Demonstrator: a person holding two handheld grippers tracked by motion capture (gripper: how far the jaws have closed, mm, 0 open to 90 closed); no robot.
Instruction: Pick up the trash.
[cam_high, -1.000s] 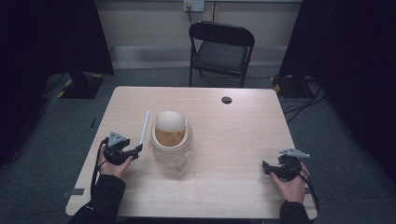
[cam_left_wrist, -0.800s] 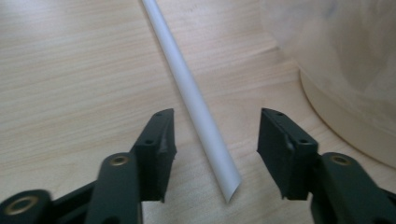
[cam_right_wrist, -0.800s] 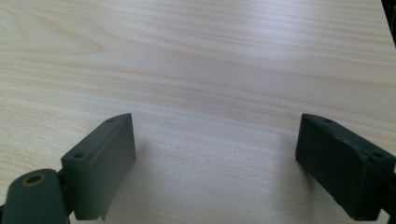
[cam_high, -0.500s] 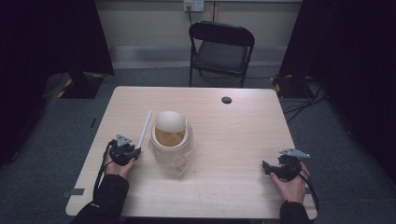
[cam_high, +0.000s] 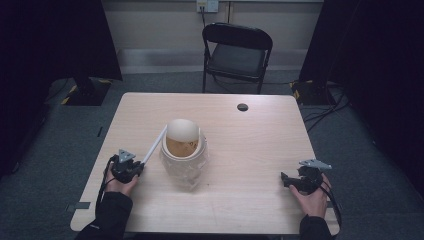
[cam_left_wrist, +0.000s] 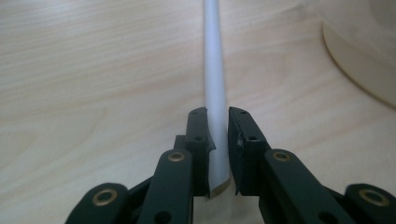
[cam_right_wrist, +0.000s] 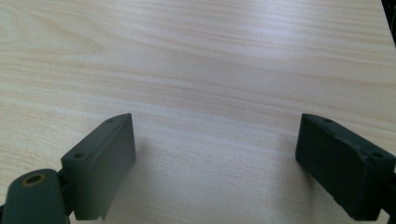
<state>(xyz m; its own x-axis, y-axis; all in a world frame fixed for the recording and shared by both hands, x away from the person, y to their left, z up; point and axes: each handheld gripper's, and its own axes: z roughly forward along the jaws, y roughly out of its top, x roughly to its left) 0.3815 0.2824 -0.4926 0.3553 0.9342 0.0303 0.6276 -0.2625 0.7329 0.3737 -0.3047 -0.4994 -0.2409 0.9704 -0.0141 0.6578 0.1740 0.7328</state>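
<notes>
A thin white rod (cam_high: 155, 144) lies slanted on the wooden table (cam_high: 240, 140), its far end beside a cream pot (cam_high: 184, 162). The pot's rounded lid (cam_high: 182, 130) leans at its back rim, showing a brownish inside. My left gripper (cam_high: 140, 164) is at the rod's near end. In the left gripper view its jaws, which have just been closing, are shut (cam_left_wrist: 217, 128) on the rod (cam_left_wrist: 212, 56), with the pot's base (cam_left_wrist: 359, 60) at the upper right. My right gripper (cam_high: 286, 180) rests near the table's front right corner, wide open (cam_right_wrist: 215, 163) over bare wood.
A black folding chair (cam_high: 237, 52) stands behind the table. A dark cable hole (cam_high: 242, 107) sits near the table's far edge. Cables trail over the floor at the right (cam_high: 325, 107).
My left gripper's jaws have closed on the near end of the rod, and the rod now slants more toward the pot. The right hand has kept still.
</notes>
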